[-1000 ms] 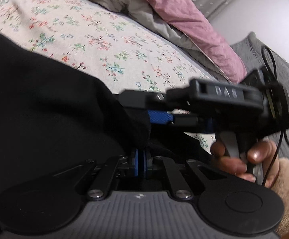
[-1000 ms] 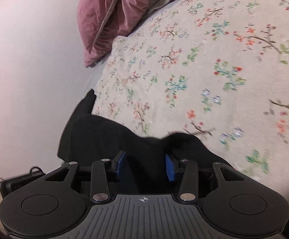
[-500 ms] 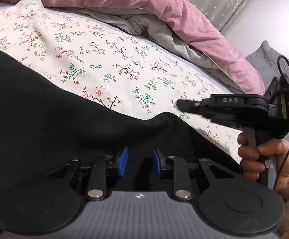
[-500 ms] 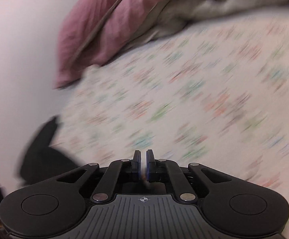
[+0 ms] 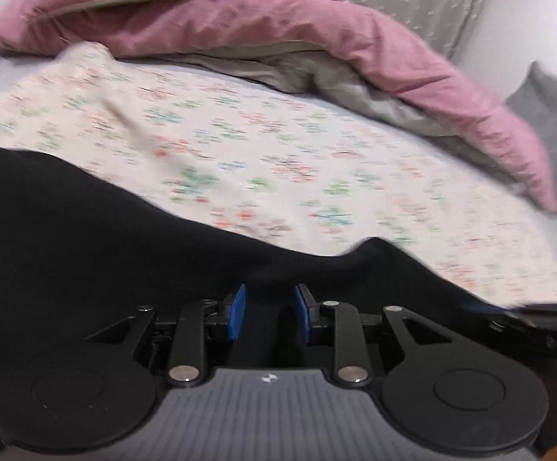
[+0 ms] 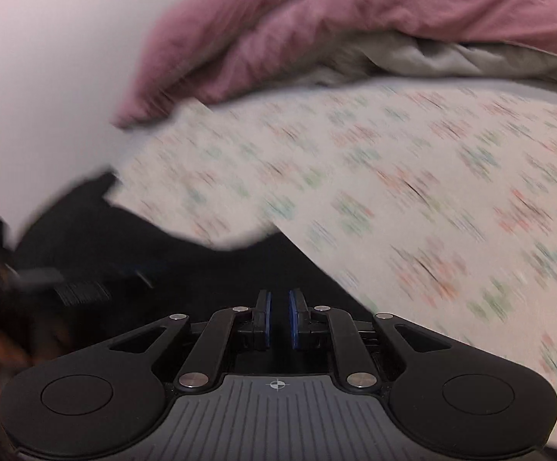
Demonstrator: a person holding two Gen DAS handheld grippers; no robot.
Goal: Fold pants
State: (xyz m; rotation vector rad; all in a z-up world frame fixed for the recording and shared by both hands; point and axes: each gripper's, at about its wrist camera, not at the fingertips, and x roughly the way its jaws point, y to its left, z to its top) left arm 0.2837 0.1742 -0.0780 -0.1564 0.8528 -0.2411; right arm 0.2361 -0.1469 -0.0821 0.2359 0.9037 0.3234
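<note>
I could read no lettering. The black pants (image 5: 86,238) lay along the near edge of the floral bed sheet (image 5: 278,153). My left gripper (image 5: 268,317) stood spread over them; my right gripper (image 6: 278,320), nearly pressed together, was opening, pinching nothing I could see. A pink duvet (image 5: 316,30) crowded the far edge

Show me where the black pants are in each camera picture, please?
Left wrist view: the black pants fill the left and lower middle, running under the blue pads.
Right wrist view: the black pants lie at lower left, reaching the pads.
Shared landmark: the pink duvet is bunched along the top of both pictures, behind the floral sheet.
</note>
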